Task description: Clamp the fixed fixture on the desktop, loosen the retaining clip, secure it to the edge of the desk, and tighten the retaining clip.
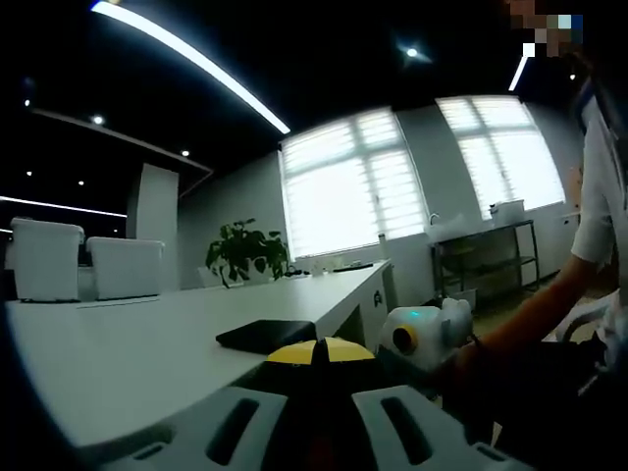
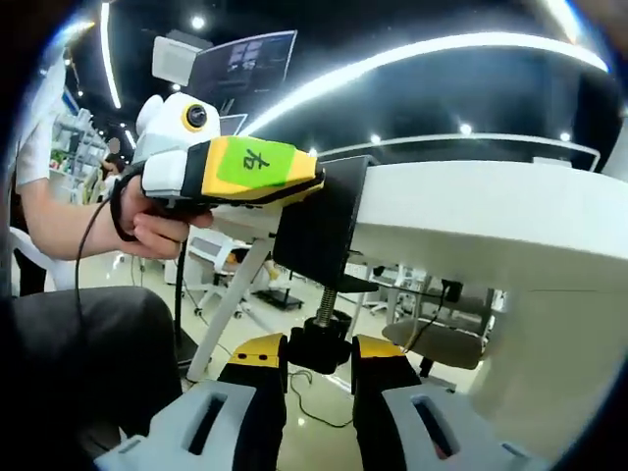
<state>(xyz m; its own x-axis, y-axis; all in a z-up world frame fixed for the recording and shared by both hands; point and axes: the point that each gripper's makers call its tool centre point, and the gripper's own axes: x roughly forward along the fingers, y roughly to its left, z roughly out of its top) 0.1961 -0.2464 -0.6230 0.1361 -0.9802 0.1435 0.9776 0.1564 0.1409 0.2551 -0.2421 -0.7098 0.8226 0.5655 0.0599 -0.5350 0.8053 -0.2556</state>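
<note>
Our left gripper (image 2: 312, 184) pinching the black clamp (image 2: 319, 224) on the desk (image 2: 491, 211) edge, our right gripper (image 2: 319, 365) closed on its screw knob (image 2: 319, 348).

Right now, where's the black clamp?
In the right gripper view, the black clamp hangs on the white desk's edge, its screw knob between the right gripper fingers.

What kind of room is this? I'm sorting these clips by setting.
Most likely an office or meeting room: a long white desk, white chairs beside it, a potted plant, big blinded windows and strip ceiling lights.
</note>
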